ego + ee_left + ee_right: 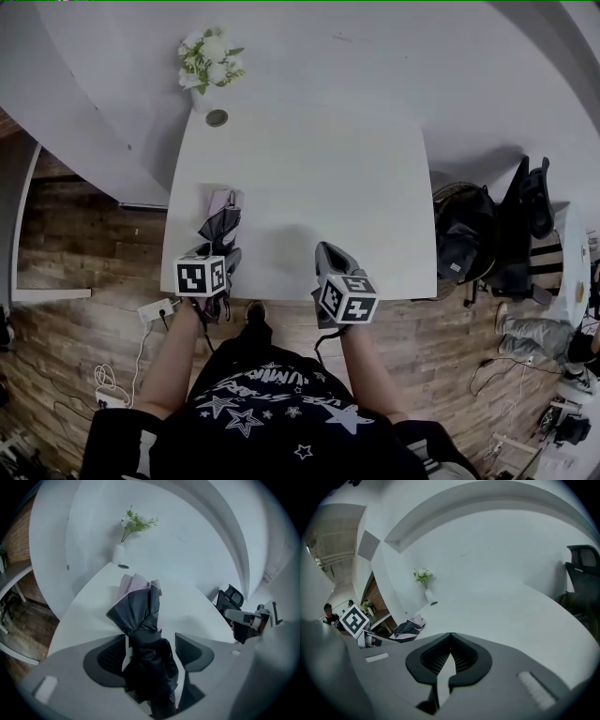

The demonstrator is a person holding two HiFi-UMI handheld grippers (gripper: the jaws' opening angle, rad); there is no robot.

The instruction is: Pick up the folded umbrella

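Black umbrella [143, 620] sits between parted left tongs [151, 644], a gap head view hides.

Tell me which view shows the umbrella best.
Left gripper view: the umbrella fills the centre, close up, between the left gripper's open jaws. Head view shows it on the table's left edge, its near end hidden behind that gripper. Right gripper view shows it only small, far left.
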